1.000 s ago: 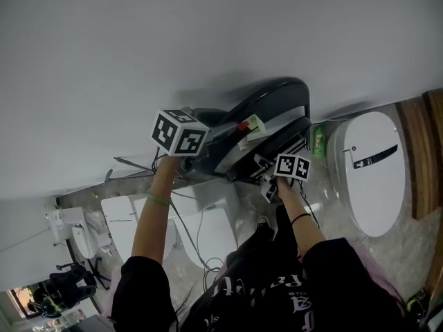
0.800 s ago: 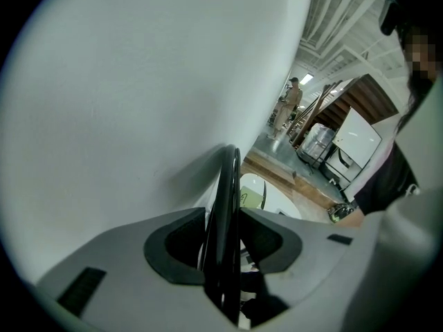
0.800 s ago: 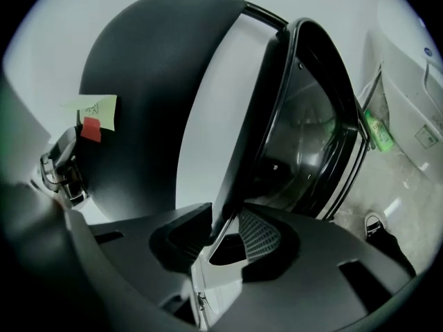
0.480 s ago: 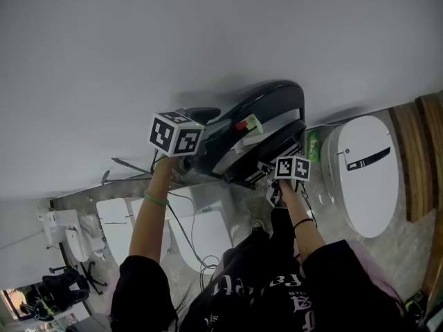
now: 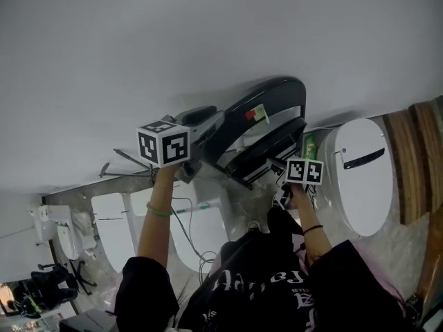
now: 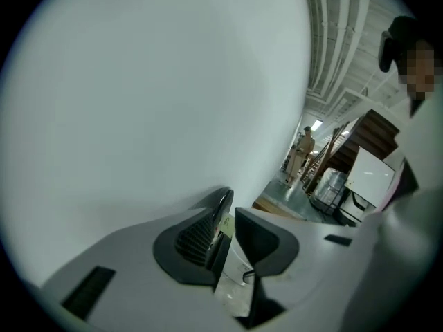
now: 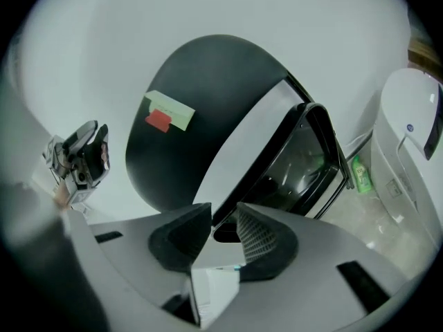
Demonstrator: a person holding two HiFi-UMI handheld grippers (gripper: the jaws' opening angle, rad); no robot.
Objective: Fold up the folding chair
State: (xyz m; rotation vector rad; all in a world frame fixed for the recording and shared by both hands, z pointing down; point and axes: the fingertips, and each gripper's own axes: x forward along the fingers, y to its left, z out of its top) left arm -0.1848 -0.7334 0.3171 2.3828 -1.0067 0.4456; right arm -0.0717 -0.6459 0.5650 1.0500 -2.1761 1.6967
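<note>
The folding chair (image 5: 277, 95), apparently already folded flat, is at the wall (image 5: 208, 33). Left gripper (image 6: 230, 213) jaws, just closing, pinch its dark rim; right gripper (image 7: 223, 216) jaws, just widened, clamp its pale frame. Next, probably: steady it upright

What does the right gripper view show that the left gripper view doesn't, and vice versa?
Only the right gripper view: the black folding chair face-on, its broad oval panel bearing a green-and-red sticker, plus a green plastic bottle and a white glossy toilet-like unit.
Only the left gripper view: a long room with a distant standing person, a brown wooden structure and a white box.
Both: the plain white wall and the chair, which the left gripper view sees only as a thin dark edge.
</note>
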